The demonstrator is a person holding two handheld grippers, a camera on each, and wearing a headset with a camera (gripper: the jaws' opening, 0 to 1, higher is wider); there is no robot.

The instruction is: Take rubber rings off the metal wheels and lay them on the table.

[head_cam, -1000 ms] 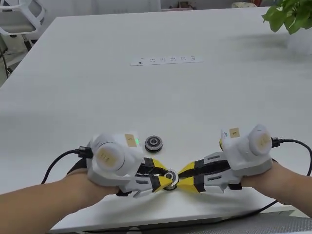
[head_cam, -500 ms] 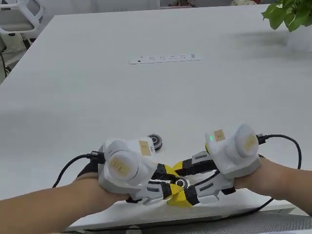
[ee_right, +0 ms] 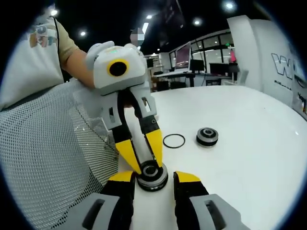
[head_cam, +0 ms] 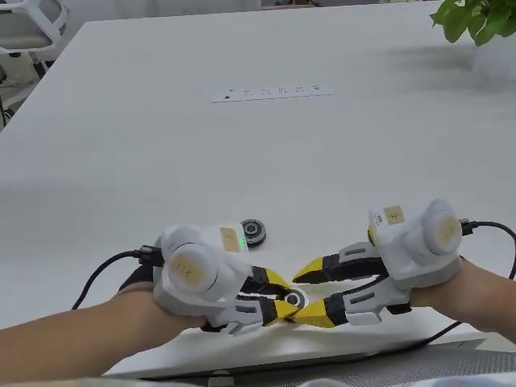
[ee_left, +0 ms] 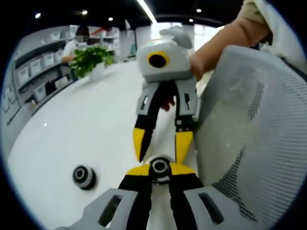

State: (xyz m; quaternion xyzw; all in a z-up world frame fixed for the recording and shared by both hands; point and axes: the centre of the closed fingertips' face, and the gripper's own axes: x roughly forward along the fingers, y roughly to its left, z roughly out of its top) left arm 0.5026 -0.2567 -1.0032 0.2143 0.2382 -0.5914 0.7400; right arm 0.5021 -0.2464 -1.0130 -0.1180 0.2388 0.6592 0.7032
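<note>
So, left gripper [ee_left: 159,169] clamps the metal wheel [ee_right: 152,175] steady; right gripper [head_cam: 302,296] gapes wide around it, presumably to pinch off its rubber ring [ee_right: 165,180].

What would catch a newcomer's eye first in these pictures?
Two yellow-tipped grippers meet at the near edge of the white table: the left gripper clamps a metal wheel, and the right gripper spreads open around it. Nearby lie a loose rubber ring and a second wheel.

Wheel [head_cam: 292,300] half hidden inside left claw [head_cam: 283,299], perhaps ringed, plant [head_cam: 476,18] cropped at edge
</note>
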